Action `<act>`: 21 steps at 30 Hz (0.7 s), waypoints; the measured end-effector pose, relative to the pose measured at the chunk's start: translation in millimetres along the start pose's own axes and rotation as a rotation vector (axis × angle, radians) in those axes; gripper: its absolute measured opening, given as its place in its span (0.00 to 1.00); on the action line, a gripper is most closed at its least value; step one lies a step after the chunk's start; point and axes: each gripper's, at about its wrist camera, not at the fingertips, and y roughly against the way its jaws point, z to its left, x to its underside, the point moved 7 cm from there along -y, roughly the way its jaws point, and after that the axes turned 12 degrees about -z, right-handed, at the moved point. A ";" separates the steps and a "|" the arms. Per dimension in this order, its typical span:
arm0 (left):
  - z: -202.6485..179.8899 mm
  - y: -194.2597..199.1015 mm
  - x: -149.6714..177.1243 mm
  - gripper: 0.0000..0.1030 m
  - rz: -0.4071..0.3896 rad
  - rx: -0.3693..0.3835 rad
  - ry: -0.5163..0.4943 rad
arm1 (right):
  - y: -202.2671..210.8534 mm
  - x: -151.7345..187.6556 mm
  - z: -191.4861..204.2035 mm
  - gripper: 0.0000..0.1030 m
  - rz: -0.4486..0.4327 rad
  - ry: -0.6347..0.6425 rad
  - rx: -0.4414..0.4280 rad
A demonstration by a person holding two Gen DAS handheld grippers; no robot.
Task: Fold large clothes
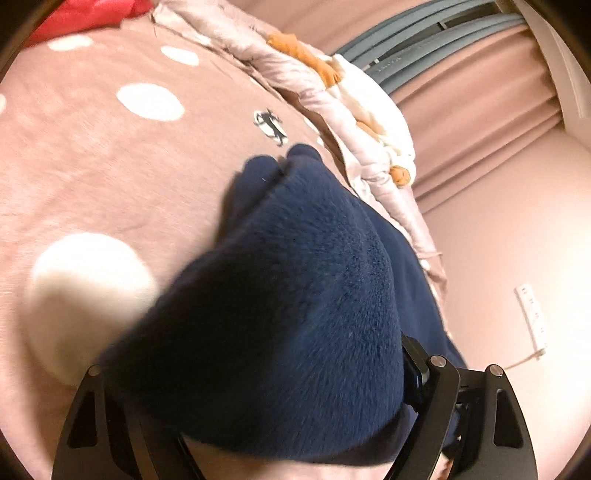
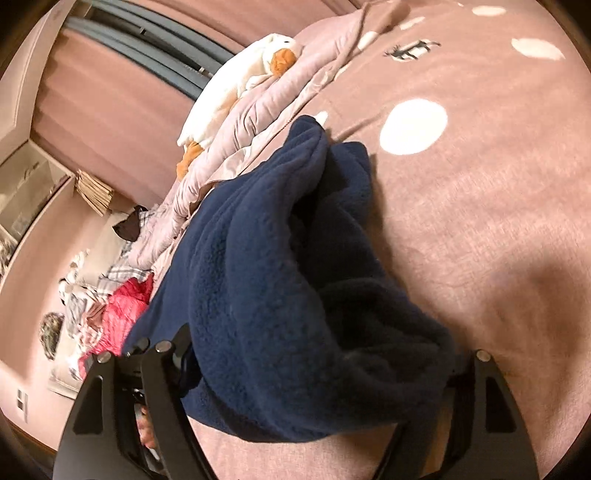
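Note:
A dark navy fleece garment [image 1: 295,295] hangs bunched over a pink bedspread with white dots [image 1: 110,155]. In the left wrist view the fleece fills the space between the black fingers of my left gripper [image 1: 273,398], which is shut on it; the fingertips are hidden by the cloth. In the right wrist view the same fleece [image 2: 280,295] drapes in thick folds between the fingers of my right gripper [image 2: 314,398], shut on its edge, fingertips hidden. The garment's far end touches the bedspread [image 2: 480,221].
A rumpled pale pink quilt [image 1: 295,74] with a white and orange plush toy [image 2: 251,66] lies along the bed's edge. Pink curtains [image 1: 480,110] hang behind. A pile of clothes with a pink jacket [image 2: 118,314] sits beside the bed. A red item [image 1: 85,14] lies at the far corner.

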 end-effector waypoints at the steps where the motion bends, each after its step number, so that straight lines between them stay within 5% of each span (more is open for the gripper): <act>1: -7.0 -4.9 -0.9 0.84 -0.006 -0.002 -0.006 | 1.7 -0.2 -3.3 0.74 0.000 -0.002 -0.001; 13: 0.8 -19.9 -19.4 0.84 -0.029 0.013 0.039 | 21.9 -0.7 -11.7 0.78 -0.036 0.010 0.008; 21: -14.4 -16.6 -20.2 0.78 -0.138 -0.138 -0.107 | 23.9 -4.3 -12.9 0.82 -0.050 0.027 0.008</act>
